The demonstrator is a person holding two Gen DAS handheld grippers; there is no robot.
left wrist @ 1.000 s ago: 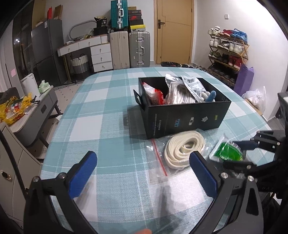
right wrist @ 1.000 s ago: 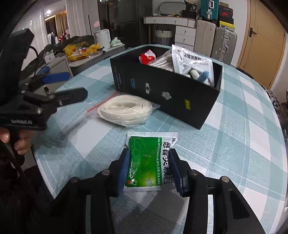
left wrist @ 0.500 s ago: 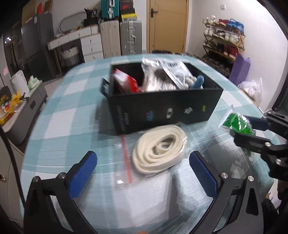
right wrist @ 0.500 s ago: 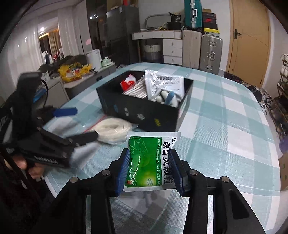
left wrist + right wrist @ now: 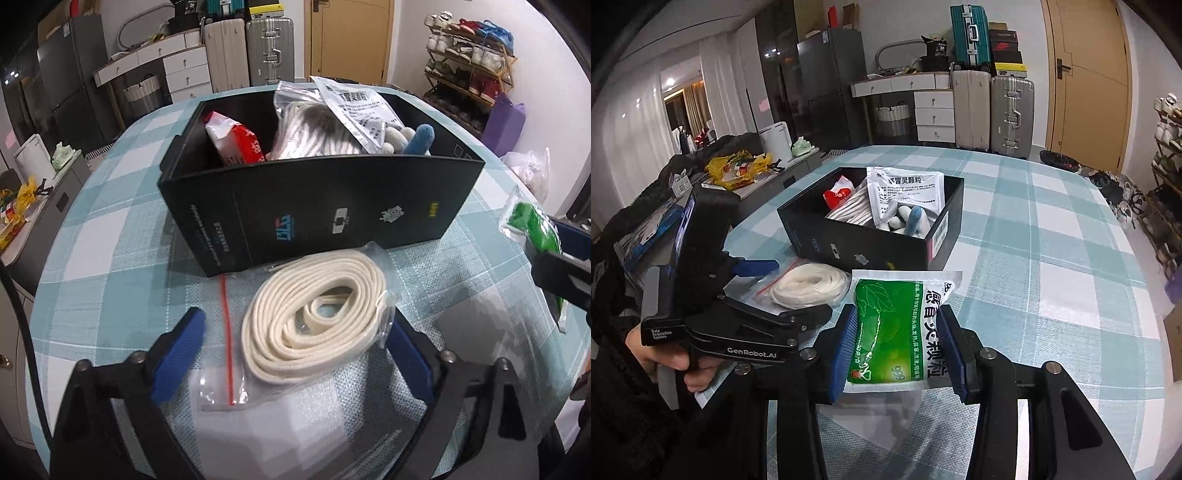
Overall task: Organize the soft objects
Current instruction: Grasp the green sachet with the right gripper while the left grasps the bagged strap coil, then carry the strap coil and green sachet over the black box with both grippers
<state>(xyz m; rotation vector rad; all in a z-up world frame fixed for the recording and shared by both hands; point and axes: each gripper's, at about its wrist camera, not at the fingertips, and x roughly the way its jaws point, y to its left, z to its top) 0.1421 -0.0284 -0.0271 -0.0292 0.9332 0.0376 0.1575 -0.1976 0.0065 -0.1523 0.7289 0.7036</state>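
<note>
A black box stands on the checked table and holds a red-white packet, a bagged white bundle, a white medicine pouch and a blue-white soft item. A coil of white cord in a clear zip bag lies in front of the box. My left gripper is open, its blue pads on either side of the coil. My right gripper is shut on a green medicine pouch, held above the table; the pouch also shows in the left wrist view.
The box also shows in the right wrist view with the coil and the left gripper body beside it. The table's edge is close on the left. Suitcases, drawers and a shoe rack stand beyond.
My left gripper has moved forward and down so its pads now flank the coil. My right gripper has lifted the green pouch off the table and higher.
</note>
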